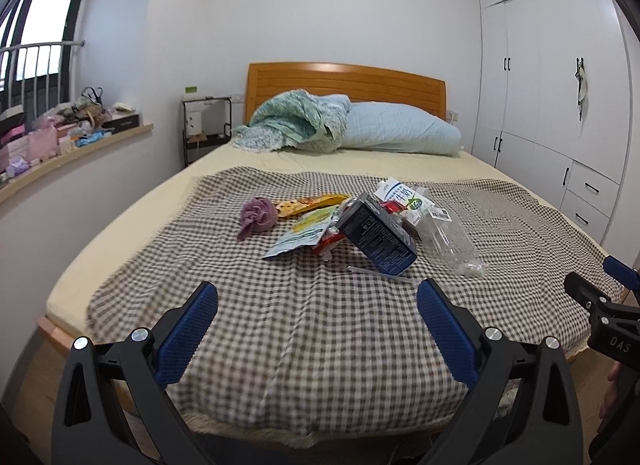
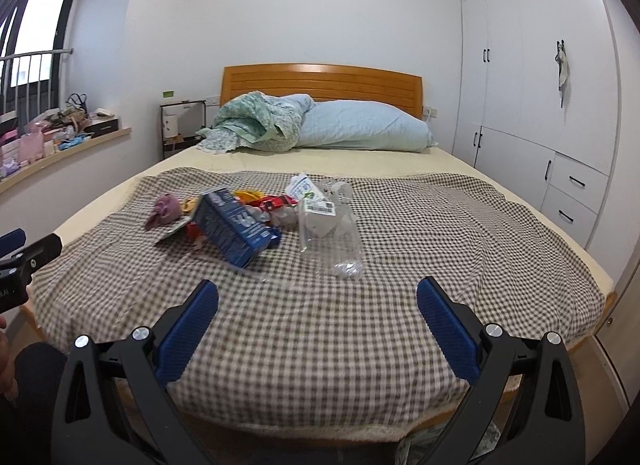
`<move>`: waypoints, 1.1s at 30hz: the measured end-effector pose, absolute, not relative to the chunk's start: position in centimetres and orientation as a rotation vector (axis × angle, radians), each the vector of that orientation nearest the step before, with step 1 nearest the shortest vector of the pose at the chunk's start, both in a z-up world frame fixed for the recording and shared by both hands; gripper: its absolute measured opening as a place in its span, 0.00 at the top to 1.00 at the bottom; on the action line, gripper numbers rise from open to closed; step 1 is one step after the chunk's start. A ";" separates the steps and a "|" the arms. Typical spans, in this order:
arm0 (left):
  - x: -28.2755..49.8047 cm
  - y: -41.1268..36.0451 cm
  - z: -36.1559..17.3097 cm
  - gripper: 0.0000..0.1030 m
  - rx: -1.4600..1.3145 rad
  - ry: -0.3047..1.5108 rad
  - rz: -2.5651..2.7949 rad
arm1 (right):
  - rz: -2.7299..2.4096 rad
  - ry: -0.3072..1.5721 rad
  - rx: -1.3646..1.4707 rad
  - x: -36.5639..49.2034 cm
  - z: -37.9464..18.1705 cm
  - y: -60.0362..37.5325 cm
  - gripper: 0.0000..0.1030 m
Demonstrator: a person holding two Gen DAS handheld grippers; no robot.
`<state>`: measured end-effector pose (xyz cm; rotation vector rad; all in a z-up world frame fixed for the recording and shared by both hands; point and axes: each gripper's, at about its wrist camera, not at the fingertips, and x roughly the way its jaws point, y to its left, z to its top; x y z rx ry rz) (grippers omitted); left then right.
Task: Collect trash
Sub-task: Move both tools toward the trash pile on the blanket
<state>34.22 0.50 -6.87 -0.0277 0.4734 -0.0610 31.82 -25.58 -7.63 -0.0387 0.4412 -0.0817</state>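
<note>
Checked blanket [image 1: 320, 325] over bed, bearing mid-bed trash heap: blue carton [image 1: 376, 237], clear plastic bottle [image 2: 340, 237], snack wrappers [image 1: 308, 221], purple cloth wad [image 1: 258, 217]; left gripper [image 1: 318, 305] and right gripper [image 2: 318, 305] spread wide, empty, near bed's foot.

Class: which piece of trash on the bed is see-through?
The plastic bottle, lying on its side right of the pile; the blue carton and wrappers are opaque.

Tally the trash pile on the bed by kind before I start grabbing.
Cartons: 2, the dark blue carton and the white milk carton
Clear plastic bottles: 1
Snack wrappers: at least 4, overlapping
Purple cloth wad: 1
Total: at least 8
</note>
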 end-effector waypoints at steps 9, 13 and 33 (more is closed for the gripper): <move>42.1 -2.0 -9.7 0.07 -0.043 0.542 -0.111 | -0.067 0.480 0.039 39.8 -10.7 -27.9 0.08; 46.4 -2.6 -11.1 0.07 -0.065 0.560 -0.154 | -0.060 0.617 -0.004 44.9 -13.1 -27.5 0.08; 58.5 0.8 -16.8 0.17 0.069 0.698 -0.081 | 0.053 0.530 -0.183 52.6 -14.1 -22.9 0.07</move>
